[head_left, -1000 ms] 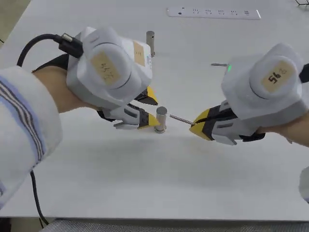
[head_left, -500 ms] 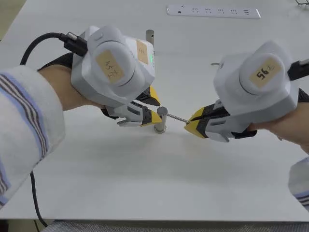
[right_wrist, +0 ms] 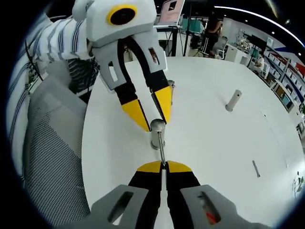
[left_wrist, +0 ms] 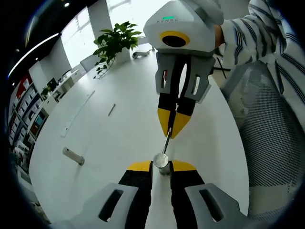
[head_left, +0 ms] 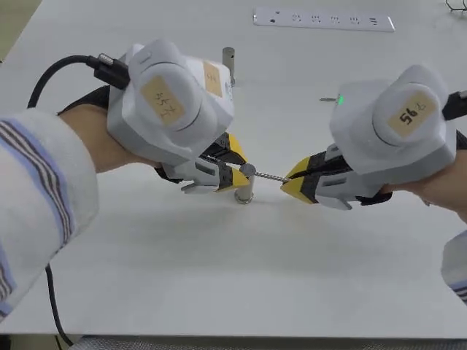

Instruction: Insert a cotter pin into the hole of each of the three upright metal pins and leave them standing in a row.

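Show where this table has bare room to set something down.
Crowded: the middle, where the left gripper holds the metal pin and the right gripper holds a cotter pin to it. Free: the table strip between them and the near edge, and the stretch between the power strip and the loose cotter pin.

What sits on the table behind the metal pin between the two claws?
A second upright metal pin, a loose cotter pin and a white power strip farther back. The housing of the left claw covers the table directly behind the near pin.
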Tool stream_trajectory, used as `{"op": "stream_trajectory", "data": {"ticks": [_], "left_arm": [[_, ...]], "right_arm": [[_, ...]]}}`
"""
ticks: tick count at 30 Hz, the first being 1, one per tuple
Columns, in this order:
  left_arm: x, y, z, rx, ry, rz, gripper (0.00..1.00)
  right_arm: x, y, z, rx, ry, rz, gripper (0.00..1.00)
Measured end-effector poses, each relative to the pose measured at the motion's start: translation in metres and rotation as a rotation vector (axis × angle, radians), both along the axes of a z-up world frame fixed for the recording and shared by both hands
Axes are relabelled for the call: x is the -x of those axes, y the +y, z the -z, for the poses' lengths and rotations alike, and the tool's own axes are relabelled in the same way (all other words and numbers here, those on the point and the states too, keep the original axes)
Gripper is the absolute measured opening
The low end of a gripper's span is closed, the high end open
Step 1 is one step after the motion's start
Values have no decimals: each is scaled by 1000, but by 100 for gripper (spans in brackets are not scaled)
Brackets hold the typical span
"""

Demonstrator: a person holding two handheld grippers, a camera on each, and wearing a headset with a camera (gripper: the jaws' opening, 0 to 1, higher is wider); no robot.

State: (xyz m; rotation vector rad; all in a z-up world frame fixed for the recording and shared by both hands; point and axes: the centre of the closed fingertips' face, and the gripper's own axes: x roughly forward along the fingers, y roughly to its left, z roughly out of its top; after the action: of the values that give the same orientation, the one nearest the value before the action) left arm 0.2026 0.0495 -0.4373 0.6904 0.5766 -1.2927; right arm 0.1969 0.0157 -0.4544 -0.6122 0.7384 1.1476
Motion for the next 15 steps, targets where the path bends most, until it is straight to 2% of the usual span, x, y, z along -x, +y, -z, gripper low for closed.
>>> {"op": "stream_trajectory", "data": {"ticks": [3, 6, 15], "left_arm": [[-1, 2, 0, 8, 25, -28, 10], [-1, 2, 0, 14, 37, -44, 9], [3, 2, -1, 35, 40, -74, 9]], "right_arm": [[-2, 3, -1, -7, -3, -21, 0], [-3, 8, -2, -16, -3, -36, 0], [-3, 25, 0, -42, 6, -52, 0]]}}
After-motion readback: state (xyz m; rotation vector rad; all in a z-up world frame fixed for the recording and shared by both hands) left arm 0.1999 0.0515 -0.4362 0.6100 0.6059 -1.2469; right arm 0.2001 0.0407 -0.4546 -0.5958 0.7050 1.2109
